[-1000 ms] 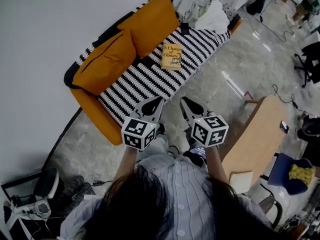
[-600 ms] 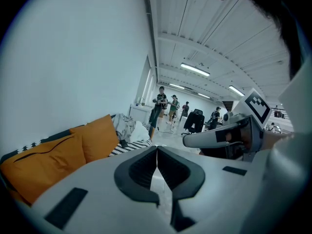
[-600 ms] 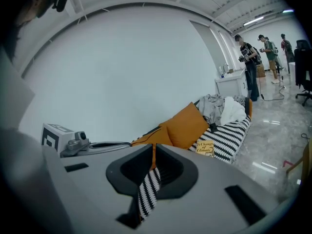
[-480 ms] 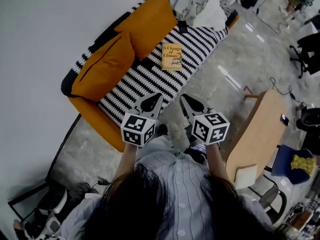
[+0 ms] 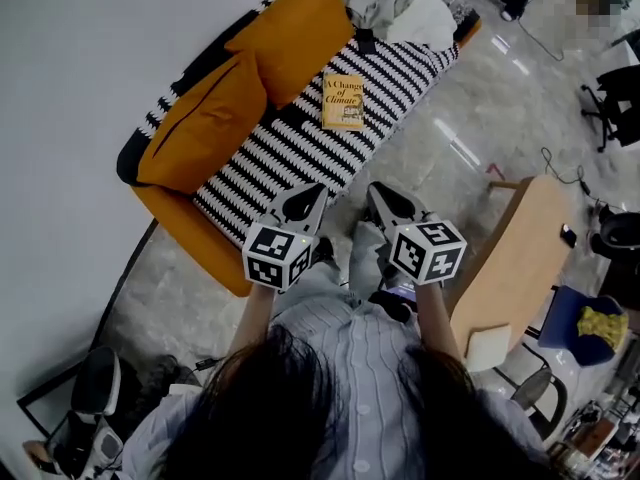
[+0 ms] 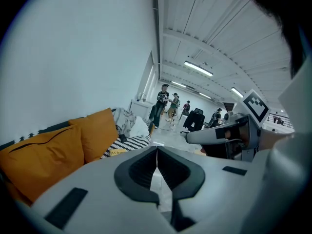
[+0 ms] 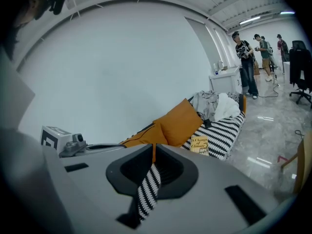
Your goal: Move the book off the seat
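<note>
Both grippers have come a little nearer to the sofa's front edge than a second ago. The left gripper (image 5: 305, 201) and right gripper (image 5: 388, 202) are closed and empty, carried side by side, probably because the book (image 5: 343, 101) is not yet in reach: it lies flat on the striped seat (image 5: 285, 153), just beside the orange cushion (image 5: 292, 30).

We see the book (image 5: 343, 101) on the sofa seat (image 5: 285, 153), cushions (image 5: 215, 123) left of it, clothes (image 5: 400, 3) heaped beyond it, the bench (image 5: 510, 258) off to our right.
</note>
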